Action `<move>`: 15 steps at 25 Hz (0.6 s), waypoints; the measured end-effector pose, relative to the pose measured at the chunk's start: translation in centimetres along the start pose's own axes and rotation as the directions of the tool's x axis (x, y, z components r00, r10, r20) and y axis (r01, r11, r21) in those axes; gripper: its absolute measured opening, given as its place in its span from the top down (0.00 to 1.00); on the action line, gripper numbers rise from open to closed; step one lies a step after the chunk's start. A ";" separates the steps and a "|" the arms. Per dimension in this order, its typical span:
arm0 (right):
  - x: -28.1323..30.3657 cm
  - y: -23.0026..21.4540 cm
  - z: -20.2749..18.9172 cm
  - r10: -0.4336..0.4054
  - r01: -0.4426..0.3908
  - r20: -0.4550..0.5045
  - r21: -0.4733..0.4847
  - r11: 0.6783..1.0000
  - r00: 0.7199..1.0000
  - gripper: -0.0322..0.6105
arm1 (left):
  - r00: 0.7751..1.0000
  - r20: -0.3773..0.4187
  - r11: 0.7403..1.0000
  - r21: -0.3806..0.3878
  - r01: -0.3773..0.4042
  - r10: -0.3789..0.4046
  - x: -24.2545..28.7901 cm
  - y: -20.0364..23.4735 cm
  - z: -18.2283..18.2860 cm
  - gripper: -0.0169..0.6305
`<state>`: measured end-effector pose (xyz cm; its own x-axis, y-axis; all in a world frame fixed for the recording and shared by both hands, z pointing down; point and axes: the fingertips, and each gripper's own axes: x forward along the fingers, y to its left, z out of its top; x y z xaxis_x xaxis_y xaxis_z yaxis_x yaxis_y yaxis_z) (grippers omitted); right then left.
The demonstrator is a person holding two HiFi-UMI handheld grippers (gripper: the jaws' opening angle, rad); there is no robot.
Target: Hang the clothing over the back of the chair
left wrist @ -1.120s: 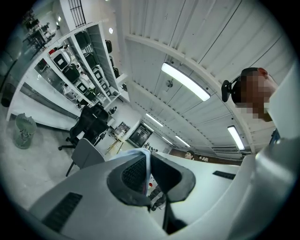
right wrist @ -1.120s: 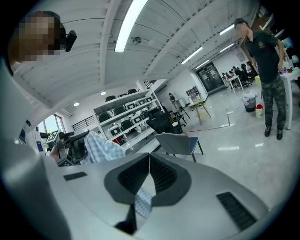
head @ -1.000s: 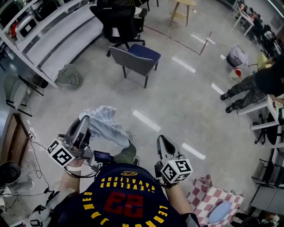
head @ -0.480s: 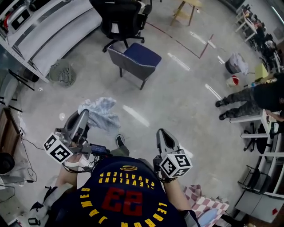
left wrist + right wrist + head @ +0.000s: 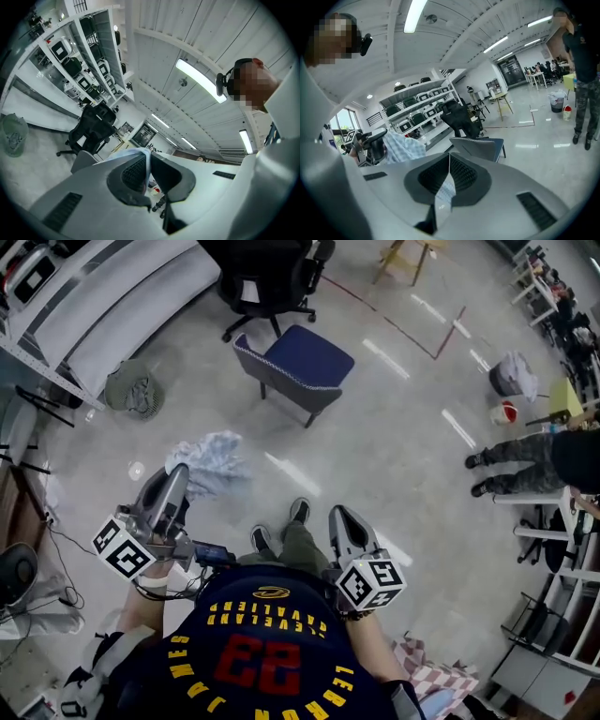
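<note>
Clothing (image 5: 211,460), pale and checked, hangs clamped in the closed left gripper (image 5: 174,482), well short of the blue chair (image 5: 305,357). Right gripper (image 5: 343,521) is closed, seemingly empty. Carrying appears underway; next, drape it over the backrest.

Bright, even white light falls from long ceiling tubes (image 5: 199,80), leaving pale streaks of glare on the polished floor (image 5: 394,456); shadows stay faint and soft. Both gripper views bow heavily and go black at the corners. The head view smears slightly around the clothing (image 5: 208,460).
</note>
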<state>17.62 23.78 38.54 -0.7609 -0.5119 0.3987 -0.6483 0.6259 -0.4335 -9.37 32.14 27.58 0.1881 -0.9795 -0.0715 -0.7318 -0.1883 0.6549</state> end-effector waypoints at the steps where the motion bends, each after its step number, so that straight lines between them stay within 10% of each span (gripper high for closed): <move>1: 0.9 -0.2 0.3 0.010 -0.010 -0.005 0.002 1.000 1.000 0.93 | 1.000 -0.003 1.000 0.006 -0.004 0.004 0.6 0.3 0.2 0.94; 15: 16.0 -5.8 11.9 0.145 -0.143 0.030 -0.044 0.989 0.989 0.93 | 0.987 0.076 0.979 0.141 -0.151 0.141 10.1 6.3 8.1 0.94</move>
<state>8.88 4.98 37.85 -0.8472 -0.4332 0.3074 -0.5306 0.7184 -0.4498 -17.42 20.50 24.92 0.0326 -0.9988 -0.0356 -0.8366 -0.0467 0.5457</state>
